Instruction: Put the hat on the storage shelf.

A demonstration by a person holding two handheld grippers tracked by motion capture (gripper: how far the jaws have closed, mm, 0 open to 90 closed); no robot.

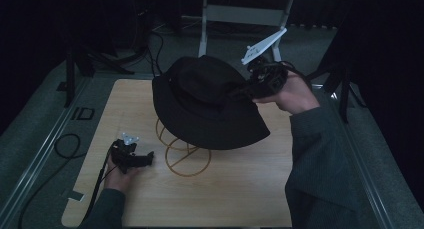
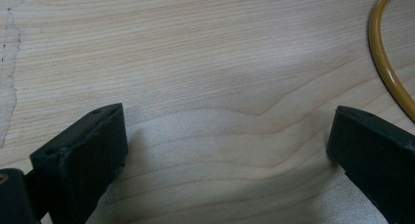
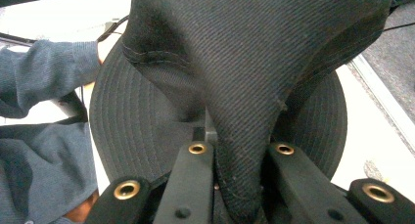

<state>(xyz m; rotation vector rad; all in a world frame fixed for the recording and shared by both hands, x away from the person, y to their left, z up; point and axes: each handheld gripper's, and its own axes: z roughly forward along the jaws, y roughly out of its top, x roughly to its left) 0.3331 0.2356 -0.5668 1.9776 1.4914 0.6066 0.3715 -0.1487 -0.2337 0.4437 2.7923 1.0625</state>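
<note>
A black bucket hat [image 1: 205, 101] hangs over the yellow wire stand [image 1: 185, 156] in the middle of the wooden table [image 1: 240, 199]. My right gripper [image 1: 252, 89] is shut on a fold of the hat's crown [image 3: 240, 111] at its right side, and the fabric is pinched between the two jaws. The hat's brim [image 3: 122, 121] spreads out behind the pinched fold. My left gripper [image 1: 149, 159] rests low at the table's left, just left of the stand's base ring. Its jaws are open with only bare wood between them [image 2: 227, 145]. A curve of the yellow ring [image 2: 386, 62] shows at the right.
A metal frame [image 1: 240, 19] stands beyond the table's far edge. Cables [image 1: 67, 144] lie on the grey floor at the left. A person's sleeve [image 1: 320, 159] reaches over the table's right side.
</note>
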